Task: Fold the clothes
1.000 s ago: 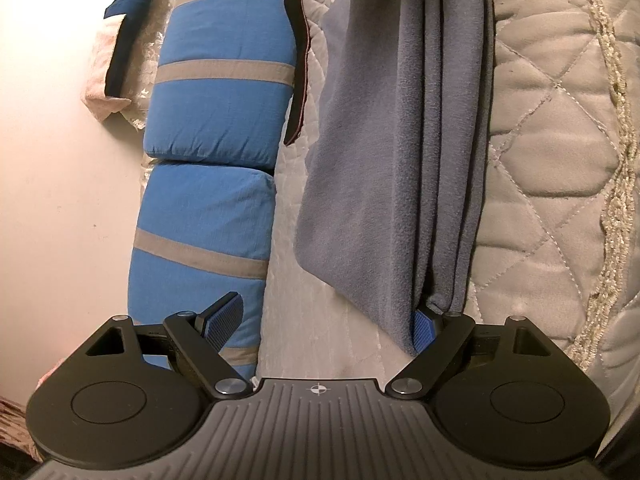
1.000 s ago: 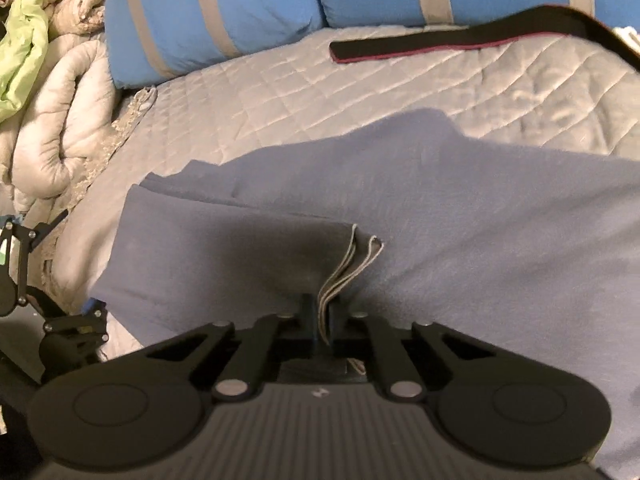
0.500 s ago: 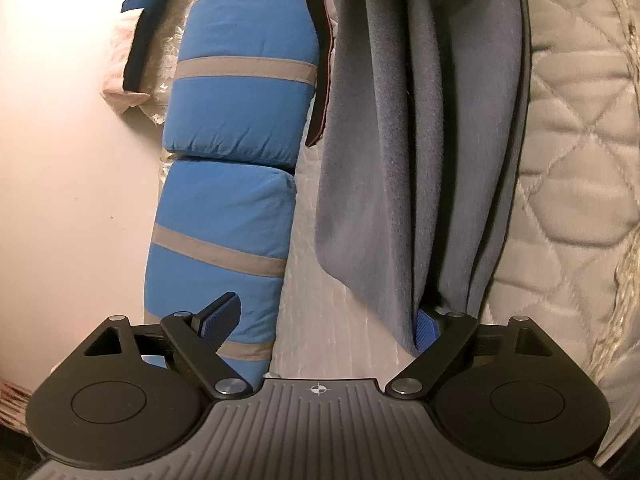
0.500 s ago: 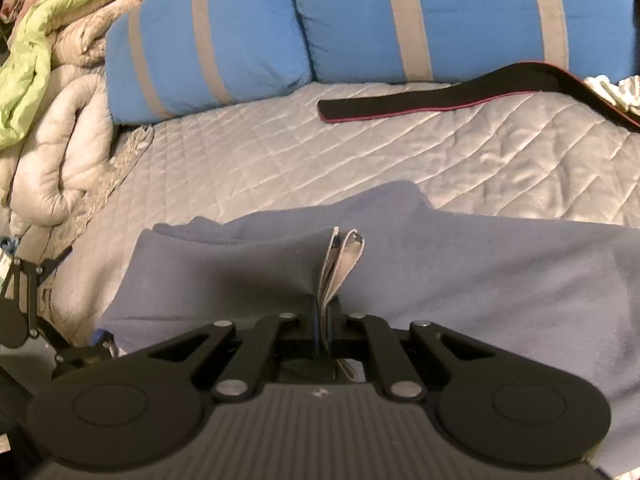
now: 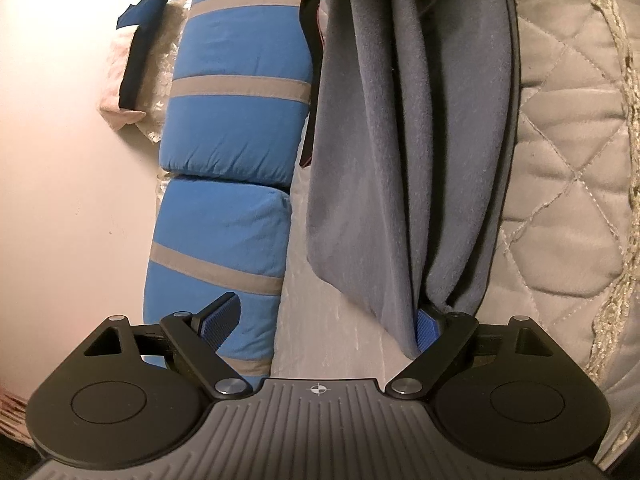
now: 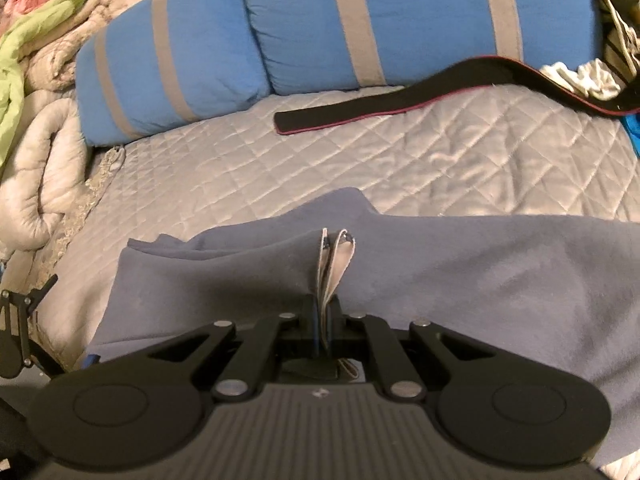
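right gripper: jaws pinched tight on the grey garment, gripping a bunched edge w/ pale lining sticking up just ahead of the jaws
left gripper: jaws wide apart; garment drapes over the right-side blue pad, left pad is bare, so not clamped on anything
garment: spread across the quilted bed in front of the right jaws, hangs in long folds past the left ones
blue pillows: far side of the bed, beyond the jaws
black strap: btw garment & pillows, flat on the quilt
blanket pile: off to the left of the right jaws
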The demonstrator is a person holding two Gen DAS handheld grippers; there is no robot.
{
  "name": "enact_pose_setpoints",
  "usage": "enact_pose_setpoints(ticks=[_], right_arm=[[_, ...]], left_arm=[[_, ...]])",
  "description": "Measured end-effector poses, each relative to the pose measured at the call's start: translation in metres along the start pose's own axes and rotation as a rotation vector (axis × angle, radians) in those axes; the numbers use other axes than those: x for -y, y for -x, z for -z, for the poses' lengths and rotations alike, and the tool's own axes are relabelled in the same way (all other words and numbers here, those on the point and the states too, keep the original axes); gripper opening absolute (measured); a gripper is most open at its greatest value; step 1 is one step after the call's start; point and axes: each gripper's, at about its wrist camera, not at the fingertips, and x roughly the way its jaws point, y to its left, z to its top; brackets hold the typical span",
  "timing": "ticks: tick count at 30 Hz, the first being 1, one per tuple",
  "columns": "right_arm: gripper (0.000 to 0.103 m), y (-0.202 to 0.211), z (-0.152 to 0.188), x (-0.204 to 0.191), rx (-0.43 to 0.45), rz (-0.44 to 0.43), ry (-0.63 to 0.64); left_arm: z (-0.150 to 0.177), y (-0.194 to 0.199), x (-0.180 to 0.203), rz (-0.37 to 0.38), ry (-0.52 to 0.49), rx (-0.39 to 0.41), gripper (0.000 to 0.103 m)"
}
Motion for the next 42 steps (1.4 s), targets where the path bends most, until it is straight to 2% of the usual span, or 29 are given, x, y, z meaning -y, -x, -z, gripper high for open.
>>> enact_pose_setpoints(ticks=[11,20,21,22,23,24,26,27,28,31,34,36,38,41,42], right_arm=[[0.004,-0.034,0.024,0.011,-0.113,0.023,-0.064],[0.007,-0.038,0.030,0.008,-0.113,0.005,-0.058],[0.014,-0.039,0.030,0.009,-0.118,0.007,-0.060],[0.035,-0.038,0.030,0.010,-0.119,0.021,-0.066],[0.041,-0.038,0.030,0.011,-0.119,0.036,-0.071],[0.052,-0.036,0.030,0.014,-0.118,0.043,-0.081],[0.069,-0.030,0.032,0.017,-0.099,0.046,-0.086],[0.081,-0.027,0.032,0.018,-0.088,0.048,-0.087],[0.083,-0.024,0.034,0.018,-0.077,0.056,-0.076],[0.088,-0.013,0.042,0.012,-0.045,0.100,-0.011],[0.089,-0.004,0.052,0.005,-0.005,0.125,0.050],[0.089,0.002,0.057,-0.003,0.031,0.128,0.081],[0.089,0.008,0.061,-0.012,0.076,0.117,0.114],[0.088,0.012,0.068,-0.031,0.147,0.081,0.180],[0.086,0.011,0.069,-0.038,0.161,0.066,0.202]], left_arm=[[0.004,-0.008,0.002,0.036,-0.016,-0.025,0.088],[0.009,-0.013,-0.004,0.070,0.059,-0.063,0.091],[0.008,-0.012,-0.003,0.066,0.057,-0.063,0.091],[0.008,-0.011,-0.002,0.063,0.055,-0.062,0.091],[0.007,-0.009,-0.002,0.062,0.045,-0.055,0.091],[0.007,-0.007,-0.001,0.063,0.039,-0.048,0.091],[0.011,-0.002,-0.015,0.102,0.098,-0.038,0.091],[0.013,0.000,-0.023,0.122,0.127,-0.033,0.091],[0.016,0.003,-0.030,0.142,0.157,-0.028,0.091],[0.022,0.011,-0.051,0.204,0.245,-0.012,0.091],[0.030,0.021,-0.079,0.353,0.367,0.002,0.091],[0.038,0.024,-0.100,0.473,0.493,0.019,0.091],[0.048,0.020,-0.116,0.549,0.620,0.037,0.091],[0.061,-0.004,-0.126,0.607,0.802,0.022,0.089],[0.064,-0.014,-0.124,0.629,0.848,0.014,0.084]])
